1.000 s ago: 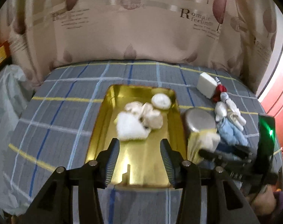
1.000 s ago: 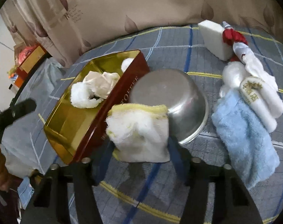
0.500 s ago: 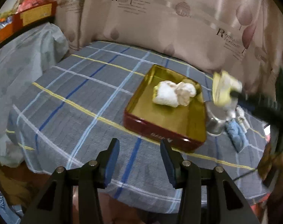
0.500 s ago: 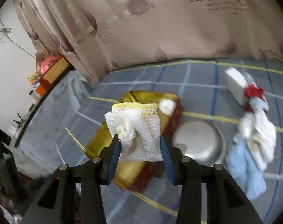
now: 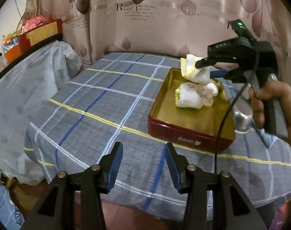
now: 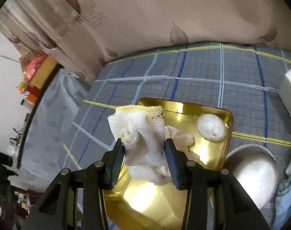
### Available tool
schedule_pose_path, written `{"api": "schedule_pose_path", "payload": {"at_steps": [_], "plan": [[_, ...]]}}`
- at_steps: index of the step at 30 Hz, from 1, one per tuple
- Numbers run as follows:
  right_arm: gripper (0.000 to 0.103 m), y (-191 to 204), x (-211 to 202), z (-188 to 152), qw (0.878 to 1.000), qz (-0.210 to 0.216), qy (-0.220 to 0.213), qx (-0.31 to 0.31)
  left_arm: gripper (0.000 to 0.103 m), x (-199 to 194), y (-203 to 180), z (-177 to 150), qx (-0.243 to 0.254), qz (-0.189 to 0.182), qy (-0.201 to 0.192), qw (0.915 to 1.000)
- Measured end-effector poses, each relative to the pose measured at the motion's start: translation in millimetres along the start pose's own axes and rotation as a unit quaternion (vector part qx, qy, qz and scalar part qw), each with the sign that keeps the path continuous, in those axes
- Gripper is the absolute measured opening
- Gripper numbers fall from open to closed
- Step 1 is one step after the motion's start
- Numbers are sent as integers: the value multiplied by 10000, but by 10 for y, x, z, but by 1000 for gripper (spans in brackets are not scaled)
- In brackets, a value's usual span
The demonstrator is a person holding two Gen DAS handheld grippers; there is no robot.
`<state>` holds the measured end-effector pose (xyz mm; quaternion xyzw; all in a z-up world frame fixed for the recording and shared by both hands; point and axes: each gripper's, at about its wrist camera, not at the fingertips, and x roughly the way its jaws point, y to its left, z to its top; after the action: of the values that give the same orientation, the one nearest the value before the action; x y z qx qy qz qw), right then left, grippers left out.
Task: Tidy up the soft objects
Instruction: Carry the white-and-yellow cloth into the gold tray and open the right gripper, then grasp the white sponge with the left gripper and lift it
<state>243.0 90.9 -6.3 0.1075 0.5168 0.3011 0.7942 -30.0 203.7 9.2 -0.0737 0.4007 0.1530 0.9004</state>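
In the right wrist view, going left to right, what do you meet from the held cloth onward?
Gauze cloth in the right gripper → round cotton pad in the gold tin → steel bowl → white block at the right edge.

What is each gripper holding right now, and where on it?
Right gripper pinches the folded gauze cloth by its lower sides; left gripper holds nothing.

One gold tin (image 6: 229,132), one steel bowl (image 6: 253,174), one white block (image 6: 290,94), two tools.
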Motion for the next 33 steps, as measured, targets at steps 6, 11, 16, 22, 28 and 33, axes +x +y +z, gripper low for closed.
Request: {"api": "schedule_pose_path", "payload": {"at_steps": [6, 11, 16, 22, 28, 33], "plan": [[41, -62, 328, 92, 9992, -266, 259, 158, 46, 108, 71, -18, -76, 60, 209, 9997], [41, -20, 511, 138, 9981, -414, 442, 63, 46, 166, 70, -33, -67, 94, 348, 9993], [47, 37, 637, 145, 9972, -508, 552, -73, 46, 202, 65, -47, -18, 141, 427, 9990], [71, 93, 331, 158, 9988, -408, -125, -226, 46, 221, 63, -53, 16, 181, 446, 9988], [80, 58, -324, -8, 9941, 138, -1022, -339, 46, 249, 64, -65, 31, 227, 517, 9984], [88, -113, -1004, -552, 9821, -207, -1760, -643, 46, 248, 53, -75, 97, 250, 486, 9985]]}}
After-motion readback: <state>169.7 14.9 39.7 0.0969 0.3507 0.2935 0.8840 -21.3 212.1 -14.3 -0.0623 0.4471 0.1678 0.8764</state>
